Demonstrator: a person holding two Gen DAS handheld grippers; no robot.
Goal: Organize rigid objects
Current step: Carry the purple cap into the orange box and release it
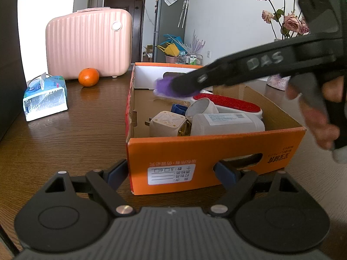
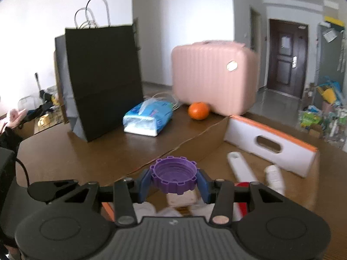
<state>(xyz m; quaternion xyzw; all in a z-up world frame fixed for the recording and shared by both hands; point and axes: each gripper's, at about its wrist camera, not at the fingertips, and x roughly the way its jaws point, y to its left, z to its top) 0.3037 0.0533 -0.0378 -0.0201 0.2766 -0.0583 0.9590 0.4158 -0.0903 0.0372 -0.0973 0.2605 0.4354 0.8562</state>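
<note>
So the right gripper [image 2: 175, 181] is clamped on a purple cap [image 2: 174, 174], held over the cardboard box [image 1: 216, 149] (already pretty full). The left gripper [image 1: 171, 174] pinches the box's near wall.

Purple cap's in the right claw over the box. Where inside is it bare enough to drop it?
Bare cardboard floor runs along the left wall of the orange box, up to the far white end wall. The near right is crowded: plug adapter, white bottle, red-topped brush.
</note>
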